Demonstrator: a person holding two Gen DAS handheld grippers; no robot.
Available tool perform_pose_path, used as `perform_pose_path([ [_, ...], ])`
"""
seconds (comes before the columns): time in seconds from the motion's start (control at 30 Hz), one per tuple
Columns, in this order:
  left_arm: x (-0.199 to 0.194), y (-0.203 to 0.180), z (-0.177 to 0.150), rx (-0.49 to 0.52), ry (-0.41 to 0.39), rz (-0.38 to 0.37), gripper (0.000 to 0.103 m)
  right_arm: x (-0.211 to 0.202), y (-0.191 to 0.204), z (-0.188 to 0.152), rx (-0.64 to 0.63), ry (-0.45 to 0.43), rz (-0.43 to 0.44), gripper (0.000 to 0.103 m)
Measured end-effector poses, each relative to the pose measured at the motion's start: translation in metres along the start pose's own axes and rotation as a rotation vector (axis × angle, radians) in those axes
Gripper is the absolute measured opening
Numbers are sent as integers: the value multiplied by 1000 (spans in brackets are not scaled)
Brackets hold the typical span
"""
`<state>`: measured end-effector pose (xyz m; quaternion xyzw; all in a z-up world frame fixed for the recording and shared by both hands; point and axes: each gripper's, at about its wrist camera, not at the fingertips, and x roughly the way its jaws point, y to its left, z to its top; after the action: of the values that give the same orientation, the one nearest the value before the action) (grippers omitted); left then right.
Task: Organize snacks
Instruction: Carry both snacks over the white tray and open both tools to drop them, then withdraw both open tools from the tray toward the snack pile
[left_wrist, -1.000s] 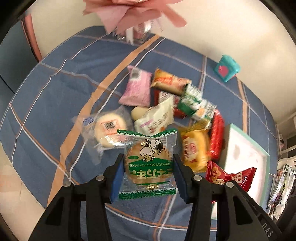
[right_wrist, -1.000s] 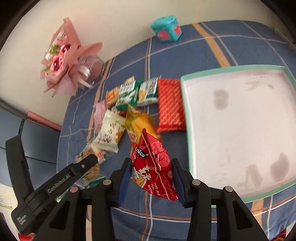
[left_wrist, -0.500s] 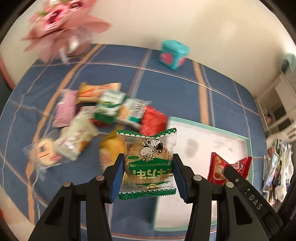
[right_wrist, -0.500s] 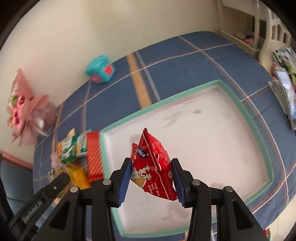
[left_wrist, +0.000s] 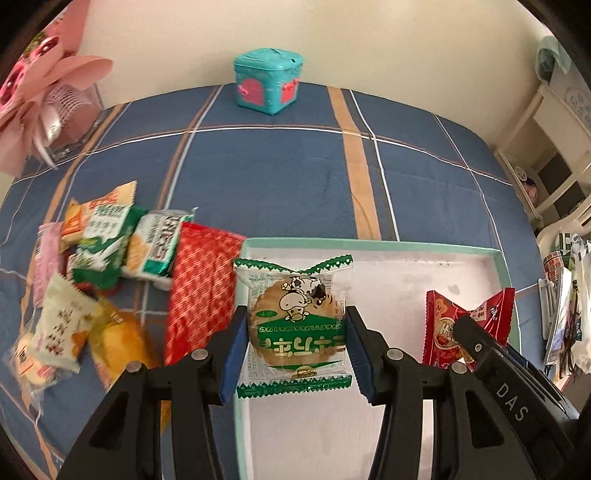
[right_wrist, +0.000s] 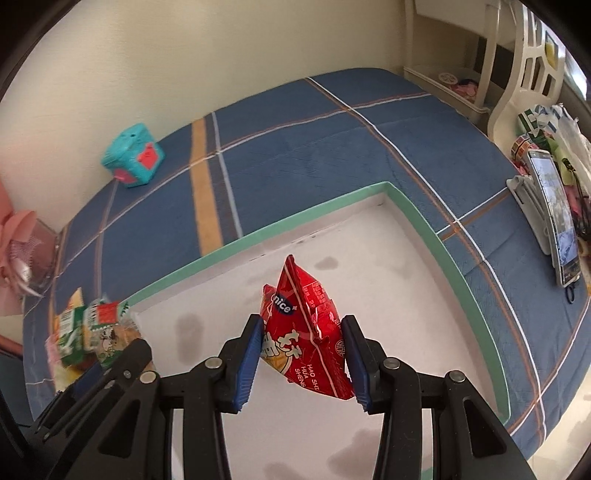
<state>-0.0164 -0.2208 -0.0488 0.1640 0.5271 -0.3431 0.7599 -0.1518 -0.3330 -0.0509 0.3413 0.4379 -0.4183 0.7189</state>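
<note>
1. Snacks: most lie in a loose heap (left_wrist: 110, 266) on the blue plaid cloth (left_wrist: 280, 177), just left of the mint-rimmed tray (left_wrist: 369, 244); two are held up in the tongs.
2. Left gripper (left_wrist: 293, 347): blue pads pressed on both sides of the green-and-white biscuit packet (left_wrist: 293, 321), clamped flat, cartoon cow facing the camera.
3. Right gripper (right_wrist: 302, 356): closed on the red peanut pouch (right_wrist: 303, 332), which stands edge-up between the pads.
4. Change over the last second: both wrist views swung off the heap. Left view showed the pile beneath the packet; now the packet hangs over the tray's near-left corner. Right view showed the tray off to one side; now the white tray floor fills the space under the pouch.
5. Grips unchanged across the frames; no slip seen in either packet.
6. Tray floor is bare apart from faint stains, so nothing has been deposited yet.
7. Judgement: carry phase nearly done; next step is probably lowering and releasing, spaced well apart.
</note>
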Motion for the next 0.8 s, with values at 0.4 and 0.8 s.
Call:
perform_pose_path([
  [0.4, 10, 0, 8, 10, 21, -26, 64, -2, -4, 10, -9, -7, -20, 57],
  [0.8, -19, 34, -3, -50, 5, 89, 92, -29, 10, -1, -83, -25, -16, 89],
])
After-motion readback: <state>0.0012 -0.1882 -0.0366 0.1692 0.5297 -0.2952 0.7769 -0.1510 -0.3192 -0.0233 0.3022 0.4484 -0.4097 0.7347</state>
